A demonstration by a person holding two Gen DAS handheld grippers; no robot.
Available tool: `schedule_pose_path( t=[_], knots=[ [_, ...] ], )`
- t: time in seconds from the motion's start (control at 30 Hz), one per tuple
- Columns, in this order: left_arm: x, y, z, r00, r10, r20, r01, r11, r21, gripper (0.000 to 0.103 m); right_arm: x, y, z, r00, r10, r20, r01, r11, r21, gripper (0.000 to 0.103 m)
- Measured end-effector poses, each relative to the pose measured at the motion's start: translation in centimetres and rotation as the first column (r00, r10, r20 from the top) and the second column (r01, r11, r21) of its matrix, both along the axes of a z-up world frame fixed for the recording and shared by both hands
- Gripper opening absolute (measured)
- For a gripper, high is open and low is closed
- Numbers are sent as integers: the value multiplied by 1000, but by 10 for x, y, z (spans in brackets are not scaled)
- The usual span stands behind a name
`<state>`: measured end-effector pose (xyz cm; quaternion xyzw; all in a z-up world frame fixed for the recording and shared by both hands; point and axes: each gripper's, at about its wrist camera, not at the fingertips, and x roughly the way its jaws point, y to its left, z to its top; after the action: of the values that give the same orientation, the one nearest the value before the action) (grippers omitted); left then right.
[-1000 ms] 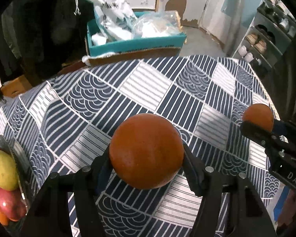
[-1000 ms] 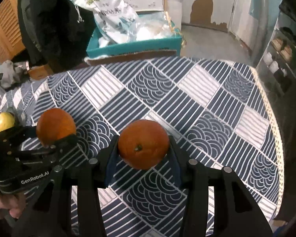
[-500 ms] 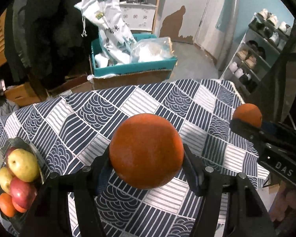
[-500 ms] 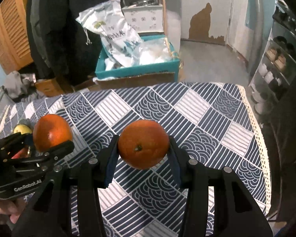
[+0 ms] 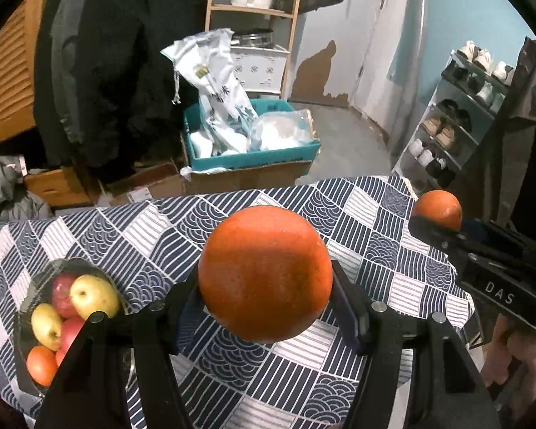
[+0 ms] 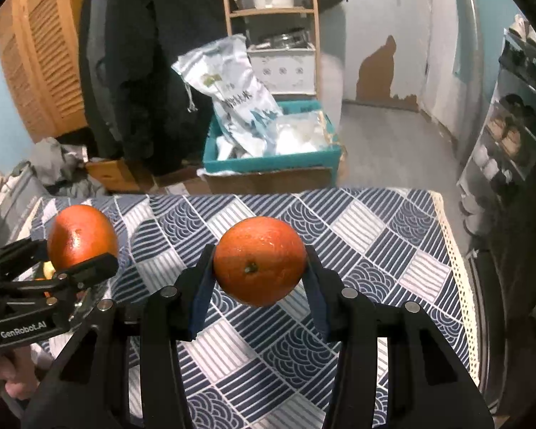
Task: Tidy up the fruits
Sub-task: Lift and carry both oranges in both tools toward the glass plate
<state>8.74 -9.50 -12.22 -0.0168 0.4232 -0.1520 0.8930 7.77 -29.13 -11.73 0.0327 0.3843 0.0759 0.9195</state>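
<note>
My left gripper [image 5: 266, 298] is shut on a large orange [image 5: 264, 273], held well above the patterned tablecloth [image 5: 386, 250]. My right gripper [image 6: 259, 282] is shut on a smaller orange [image 6: 260, 260], also in the air over the cloth. Each view shows the other gripper off to the side: the right gripper [image 5: 434, 221] with its orange [image 5: 437, 209] at the right, the left gripper [image 6: 75, 257] with its orange [image 6: 80, 234] at the left. A dark glass bowl [image 5: 41, 279] at the table's left holds several apples [image 5: 93, 295] and a small orange fruit [image 5: 41, 364].
Beyond the table's far edge stands a teal box [image 5: 253, 159] with white bags on a cardboard carton. A wooden shelf [image 5: 253, 10], hanging dark coats [image 5: 125, 64] and a shoe rack [image 5: 461, 114] at the right ring the room. A person's hand [image 5: 511, 361] grips the right tool.
Both grippers have risen with their oranges; the table has dropped lower in both views, more of the room shows, and the fruit bowl has come fully into the left wrist view.
</note>
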Motion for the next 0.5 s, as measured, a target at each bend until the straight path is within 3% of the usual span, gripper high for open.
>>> schedule_pose_path(
  t=[0.5],
  knots=[
    [-30,25,33,998,9,66,-9,1000,-8,66,-23,32,33,996,72,56,-71,997,-7,46]
  ],
)
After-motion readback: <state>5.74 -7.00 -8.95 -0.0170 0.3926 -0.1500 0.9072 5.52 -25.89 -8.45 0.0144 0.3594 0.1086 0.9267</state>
